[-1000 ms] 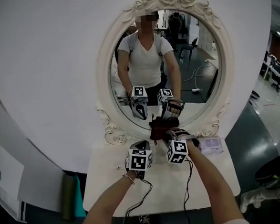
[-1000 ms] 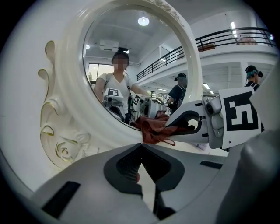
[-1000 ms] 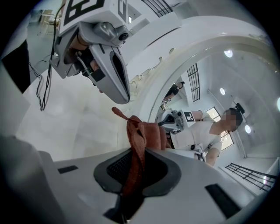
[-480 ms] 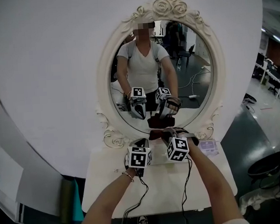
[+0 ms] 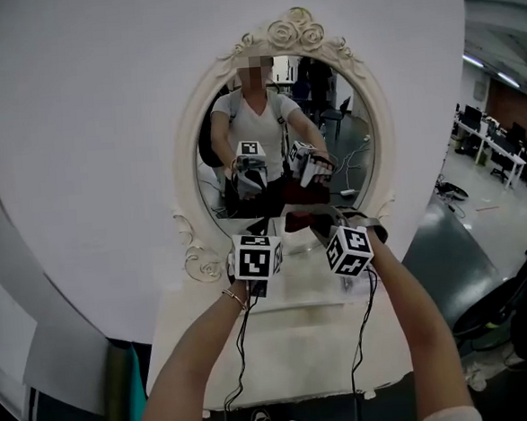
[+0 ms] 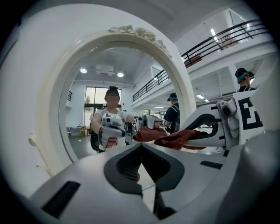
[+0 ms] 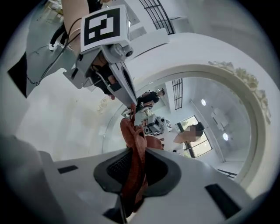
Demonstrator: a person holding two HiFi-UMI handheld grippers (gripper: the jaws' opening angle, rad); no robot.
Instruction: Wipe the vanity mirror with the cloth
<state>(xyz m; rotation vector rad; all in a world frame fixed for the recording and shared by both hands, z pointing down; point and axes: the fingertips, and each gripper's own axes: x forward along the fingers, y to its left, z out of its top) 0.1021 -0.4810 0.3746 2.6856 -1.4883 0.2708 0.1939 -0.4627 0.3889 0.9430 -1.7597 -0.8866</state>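
Note:
The oval vanity mirror (image 5: 207,155) has a white ornate frame and stands on a white table. A dark red cloth (image 5: 305,218) is pressed near the lower part of the glass, and my right gripper (image 5: 316,221) is shut on it. In the right gripper view the cloth (image 7: 134,151) runs up between the jaws. My left gripper (image 5: 263,225) is just left of the cloth, shut with nothing between its jaws (image 6: 141,148). The left gripper view shows the cloth (image 6: 178,139) and right gripper (image 6: 217,126) to its right, with the mirror frame (image 6: 49,109) around them.
The white vanity table (image 5: 291,343) lies below my arms, with the grippers' black cables (image 5: 242,359) trailing over it. A dark green cylinder (image 5: 118,382) stands on the floor at the table's left. Desks and chairs fill the room at far right.
Both grippers and the cloth have risen from the mirror's bottom rim up onto the lower glass. The head view has shifted, so the mirror now sits further left.

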